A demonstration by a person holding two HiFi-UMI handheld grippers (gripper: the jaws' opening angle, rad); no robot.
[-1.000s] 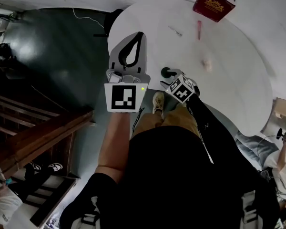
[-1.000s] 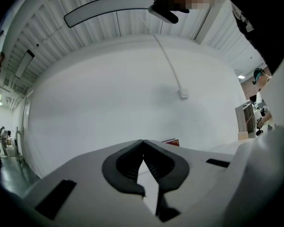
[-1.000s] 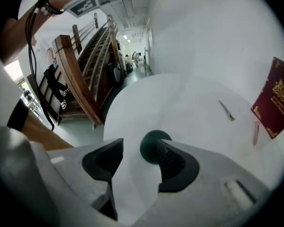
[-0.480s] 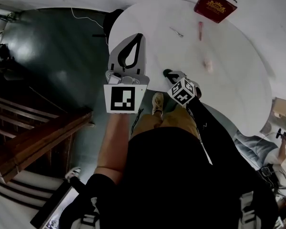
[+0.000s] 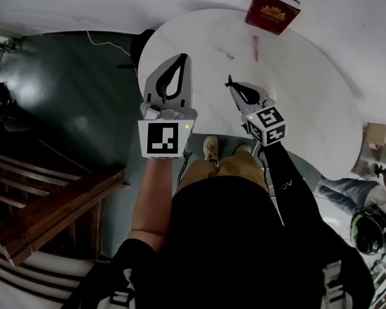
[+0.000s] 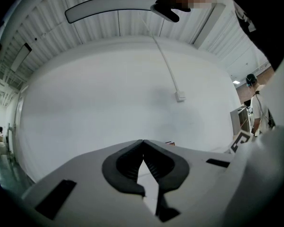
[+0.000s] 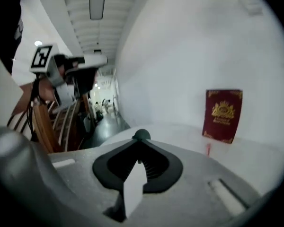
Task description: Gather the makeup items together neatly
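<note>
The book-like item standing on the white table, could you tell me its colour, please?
Dark red book-like item with a gold emblem, clearest in the right gripper view.

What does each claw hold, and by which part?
Right claw, jaws just closing, pinches a small dark round item at its tips; part unclear. Left claw: nothing.

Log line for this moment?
left hand-held gripper shut, empty | right hand-held gripper jaws just closed on small dark item | red book on table

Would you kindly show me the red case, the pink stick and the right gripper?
red case (image 5: 272,9), head view, its top face.
pink stick (image 5: 255,47), head view, mid-length.
right gripper (image 5: 232,84), head view, between its fingertips.
</note>
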